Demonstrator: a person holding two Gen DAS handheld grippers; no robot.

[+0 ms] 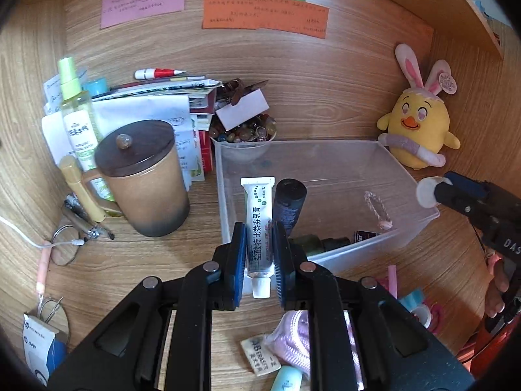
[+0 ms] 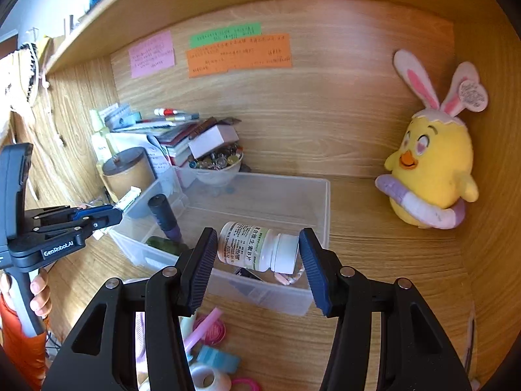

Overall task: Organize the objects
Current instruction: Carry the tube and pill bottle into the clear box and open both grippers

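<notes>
Both grippers hang over the clear plastic bin (image 1: 423,218) on the wooden desk, each with something clamped between its pads. The left gripper (image 1: 259,247) is closed on a white ointment tube (image 1: 259,224); the tube's long axis runs along the fingers, crimped end toward twelve o'clock and cap back at six, and it sits above the bin's near-left corner, just beside a dark cylinder (image 1: 289,205) leaning inside. The right gripper (image 2: 259,251) pinches a white pill bottle (image 2: 257,247) end to end, so the bottle lies crosswise from nine to three o'clock, cap at three, above the bin's near wall (image 2: 260,290). I judge the drop is the matter now: the bottle looks to have open floor beyond it toward twelve, while the tube has the dark cylinder close at its one o'clock and some dark-green items (image 1: 325,242) below along the near wall. A small woven loop (image 1: 377,210) lies in the bin at the left camera's two o'clock. Outside the bin, the lidded brown mug (image 1: 143,176) stands at ten o'clock, a bowl of beads (image 1: 244,133) touches the far-left corner, and the yellow plush chick (image 2: 433,169) sits well apart at two o'clock.
</notes>
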